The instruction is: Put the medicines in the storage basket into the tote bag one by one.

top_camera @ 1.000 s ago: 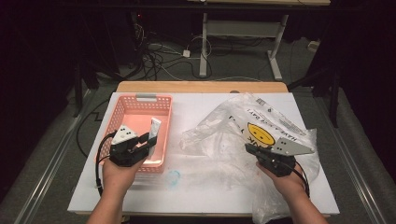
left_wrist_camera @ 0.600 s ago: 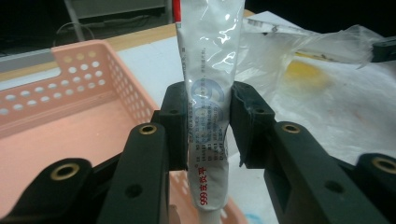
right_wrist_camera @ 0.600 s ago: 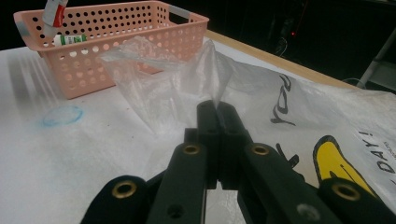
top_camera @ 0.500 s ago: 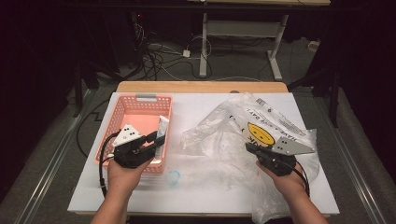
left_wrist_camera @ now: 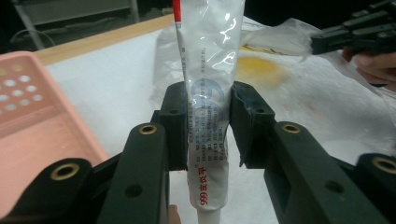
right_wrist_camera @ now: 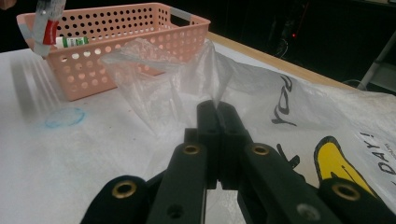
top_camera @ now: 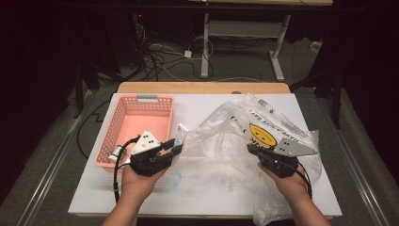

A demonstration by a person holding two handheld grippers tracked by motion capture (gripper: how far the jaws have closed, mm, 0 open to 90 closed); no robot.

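My left gripper (top_camera: pixel 173 147) is shut on a white tube (top_camera: pixel 181 133) with red and blue print, held just right of the pink basket (top_camera: pixel 112 127). In the left gripper view the tube (left_wrist_camera: pixel 208 79) stands upright between the jaws, cap end down. A clear plastic bag (top_camera: pixel 235 141) with a yellow smiley lies crumpled on the white table. My right gripper (top_camera: pixel 251 149) is shut on a fold of the bag (right_wrist_camera: pixel 205 74), lifting it into a peak. The tube's far end sits close to the raised edge of the bag.
A green-and-white tube (top_camera: pixel 116 151) lies in the basket's (right_wrist_camera: pixel 121 44) near corner. A blue ring (top_camera: pixel 175 178) is marked on the table (top_camera: pixel 197 197) in front of the bag. Dark floor, cables and desk legs lie beyond the wooden far edge (top_camera: pixel 202 87).
My left gripper has carried the white tube rightward, from over the basket's front to beside the bag's raised edge. The right gripper has held still on the bag.
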